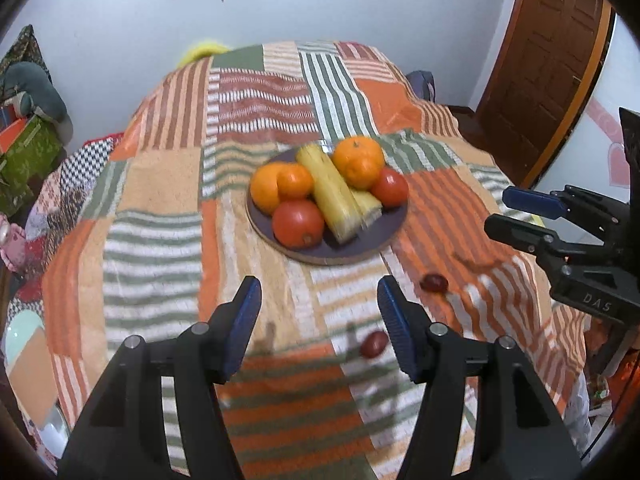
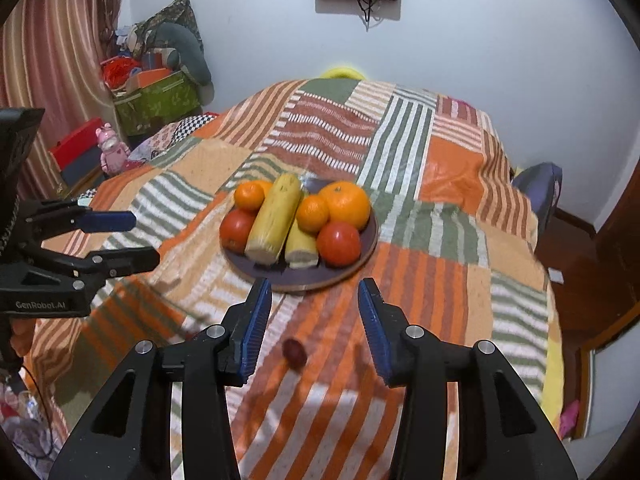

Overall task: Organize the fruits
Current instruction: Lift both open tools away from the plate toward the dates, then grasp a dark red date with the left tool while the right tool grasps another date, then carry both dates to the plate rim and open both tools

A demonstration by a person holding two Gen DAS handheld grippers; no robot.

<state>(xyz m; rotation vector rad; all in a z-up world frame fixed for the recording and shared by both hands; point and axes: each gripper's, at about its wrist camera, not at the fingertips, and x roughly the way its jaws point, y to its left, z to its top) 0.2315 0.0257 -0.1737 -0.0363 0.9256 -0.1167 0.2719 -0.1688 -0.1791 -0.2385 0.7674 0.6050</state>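
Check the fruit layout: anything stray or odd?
Yes: two small dark red fruits lie loose on the striped cloth, off the plate that holds everything else. Both grippers are open and empty.

Bare striped cloth (image 2: 440,280) lies open left, right and near of the plate (image 2: 360,256). The plate, heaped with fruit, blocks the middle. Two small dark-red fruits (image 1: 374,344) dot the near cloth.

"DAS" on right gripper (image 1: 516,216) body, "GenRobot.AI" – left gripper (image 2: 124,238) body
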